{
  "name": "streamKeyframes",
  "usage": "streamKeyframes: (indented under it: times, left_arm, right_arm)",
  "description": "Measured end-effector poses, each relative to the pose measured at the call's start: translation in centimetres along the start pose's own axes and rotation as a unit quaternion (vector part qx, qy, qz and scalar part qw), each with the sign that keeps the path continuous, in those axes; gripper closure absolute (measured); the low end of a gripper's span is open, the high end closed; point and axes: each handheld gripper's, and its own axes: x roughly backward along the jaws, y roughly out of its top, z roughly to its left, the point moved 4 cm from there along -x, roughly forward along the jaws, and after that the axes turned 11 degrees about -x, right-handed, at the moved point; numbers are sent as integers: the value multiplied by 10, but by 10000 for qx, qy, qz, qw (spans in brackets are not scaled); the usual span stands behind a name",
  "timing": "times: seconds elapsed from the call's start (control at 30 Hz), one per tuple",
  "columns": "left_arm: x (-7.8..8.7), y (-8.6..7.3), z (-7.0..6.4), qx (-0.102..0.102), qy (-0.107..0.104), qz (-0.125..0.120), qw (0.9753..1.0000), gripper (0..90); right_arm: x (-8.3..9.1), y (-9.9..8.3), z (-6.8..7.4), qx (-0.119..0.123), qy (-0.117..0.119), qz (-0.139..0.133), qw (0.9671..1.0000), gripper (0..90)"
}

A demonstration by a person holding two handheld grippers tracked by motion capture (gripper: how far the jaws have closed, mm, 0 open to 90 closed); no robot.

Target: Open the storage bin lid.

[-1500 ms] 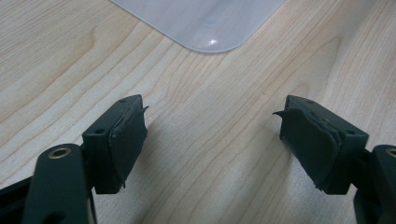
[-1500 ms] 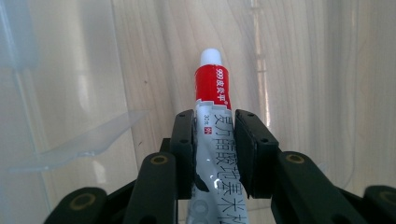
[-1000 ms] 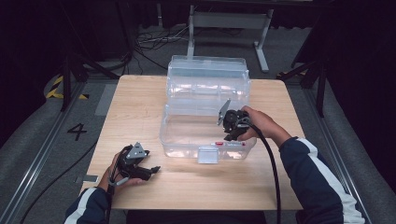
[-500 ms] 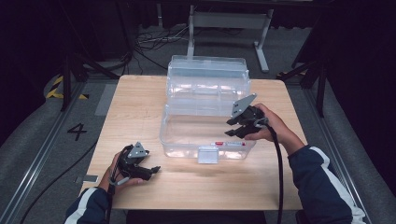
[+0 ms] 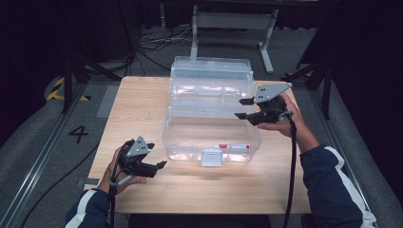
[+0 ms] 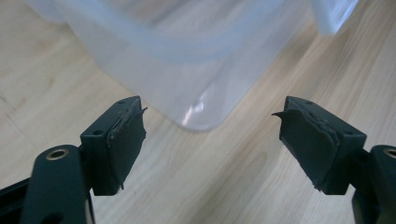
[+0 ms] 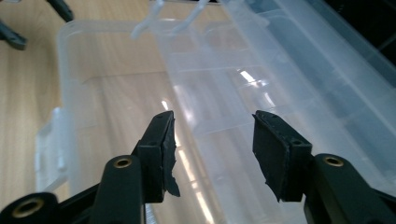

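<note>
Both tongs, left (image 5: 161,165) and right (image 5: 241,108), are gaping empty; the right risks knocking the plastic box (image 5: 211,137) askew.

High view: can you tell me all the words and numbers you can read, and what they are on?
"4": a black number on the grey floor, left of the wooden table.
The red and white label on the front of the clear plastic box has print, but it is too small and blurred to read.
There are no words to read on the left tongs or the right tongs.
</note>
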Motion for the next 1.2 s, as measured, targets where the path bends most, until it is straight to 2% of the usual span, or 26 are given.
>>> streamKeyframes:
  times: [0.07, 0.2, 0.27, 0.3, 0.4, 0.43, 0.47, 0.5, 0.57, 0.6, 0.63, 0.7, 0.77, 0.8, 0.83, 0.87, 0.93, 0.97, 1.03, 1.1, 1.17, 1.2]
  left_arm:
    - [6, 8, 0, -80, 22, -96, 9999, 225]
    - [10, 24, -1, -290, -4, -202, 9994, 229]
    - [7, 33, -2, -396, -60, -227, 9989, 234]
    - [7, 33, -2, -396, -60, -227, 9989, 240]
    - [-2, 46, -1, -682, -156, -53, 9975, 263]
    - [-2, 46, -1, -682, -156, -53, 9975, 281]
    - [-7, 52, -1, -811, -246, 45, 9964, 300]
    - [-7, 52, -1, -811, -246, 45, 9964, 304]
    - [-14, 58, 0, -969, -290, 244, 9946, 305]
    - [-17, 60, -1, -985, -381, 283, 9940, 307]
    - [-20, 62, -1, -1062, -458, 366, 9926, 314]
    - [-28, 65, -2, -1369, -587, 682, 9865, 361]
    - [-35, 68, -3, -1533, -698, 931, 9813, 422]
    - [-35, 68, -3, -1533, -698, 931, 9813, 426]
    - [-45, 73, -6, -1658, -722, 1108, 9773, 447]
    - [-45, 73, -6, -1658, -722, 1108, 9773, 456]
    - [-51, 76, -7, -1771, -737, 1233, 9737, 477]
    - [-55, 78, -8, -1826, -841, 1316, 9707, 514]
    - [-61, 79, -9, -1887, -963, 1401, 9672, 567]
    - [-65, 79, -8, -1909, -1006, 1481, 9652, 625]
    - [-69, 78, -9, -1978, -1048, 1596, 9615, 698]
    - [-69, 78, -9, -1978, -1048, 1596, 9615, 730]
  right_arm:
    - [0, 8, -11, -72, -191, -138, 9997, 477]
    - [-5, 19, -23, -181, -224, -243, 9993, 462]
    - [-15, 26, -31, -197, -262, -138, 9994, 464]
    - [-15, 26, -31, -197, -262, -138, 9994, 464]
    - [-29, 31, -43, -277, -330, 34, 9991, 480]
    - [-29, 31, -43, -277, -330, 34, 9991, 480]
    - [-37, 34, -51, -443, -326, 107, 9984, 488]
    - [-37, 34, -51, -443, -326, 107, 9984, 488]
    - [-43, 35, -55, -461, -255, 190, 9984, 538]
    - [-48, 34, -58, -484, -268, 313, 9980, 533]
    - [-51, 33, -60, -541, -195, 351, 9977, 538]
    - [-56, 30, -66, -619, -227, 488, 9966, 552]
    - [-60, 28, -70, -667, -170, 592, 9959, 591]
    - [-60, 28, -70, -667, -170, 592, 9959, 591]
    - [-63, 27, -72, -609, -229, 643, 9958, 649]
    - [-63, 27, -72, -609, -229, 643, 9958, 649]
    - [-66, 26, -72, -584, -187, 699, 9957, 676]
    - [-67, 26, -72, -568, -247, 739, 9953, 687]
    - [-69, 27, -71, -479, -257, 789, 9954, 696]
    - [-71, 28, -71, -338, -352, 889, 9948, 701]
    - [-73, 29, -70, -261, -384, 985, 9941, 709]
    - [-73, 29, -70, -261, -384, 985, 9941, 709]
